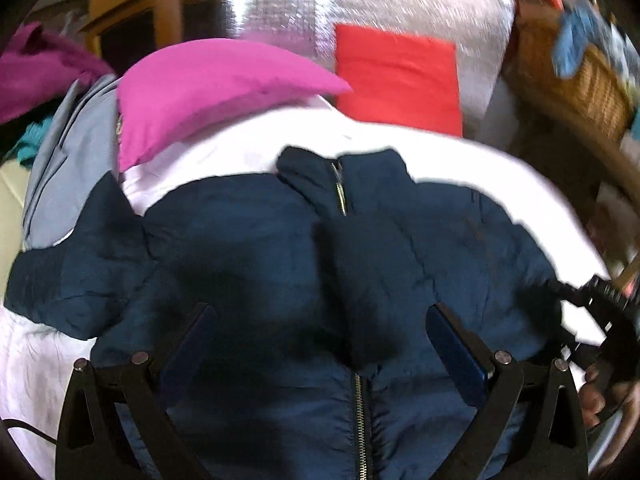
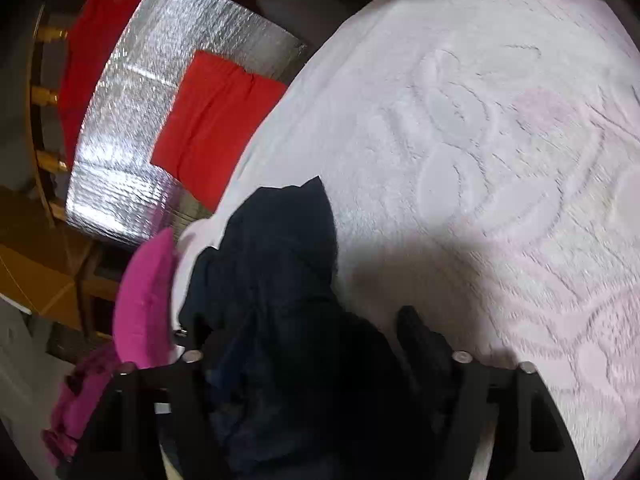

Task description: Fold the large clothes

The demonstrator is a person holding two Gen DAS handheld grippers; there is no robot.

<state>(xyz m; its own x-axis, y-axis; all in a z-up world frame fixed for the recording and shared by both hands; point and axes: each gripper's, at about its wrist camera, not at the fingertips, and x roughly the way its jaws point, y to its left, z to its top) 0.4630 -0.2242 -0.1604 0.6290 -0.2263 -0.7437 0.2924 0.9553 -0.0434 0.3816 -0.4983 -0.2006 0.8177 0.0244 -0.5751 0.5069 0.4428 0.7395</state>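
Observation:
A navy zip-up jacket [image 1: 260, 264] lies front up on a white embossed bedspread [image 1: 248, 148], collar away from me and one sleeve spread to the left. My left gripper [image 1: 320, 312] hovers open above its chest, jaws wide, nothing between them. My right gripper shows at the jacket's right edge in the left wrist view [image 1: 560, 292]. In the right wrist view the right gripper [image 2: 308, 320] is open, with a bunched part of the jacket [image 2: 280, 280] lying between its jaws.
A magenta pillow [image 1: 208, 92] and a grey garment [image 1: 64, 152] lie beyond the jacket on the left. A red cloth [image 1: 396, 76] lies on a silver foil mat [image 1: 288, 4]. A wicker basket [image 1: 576, 76] stands at the right. The bedspread [image 2: 500, 140] stretches wide to the right.

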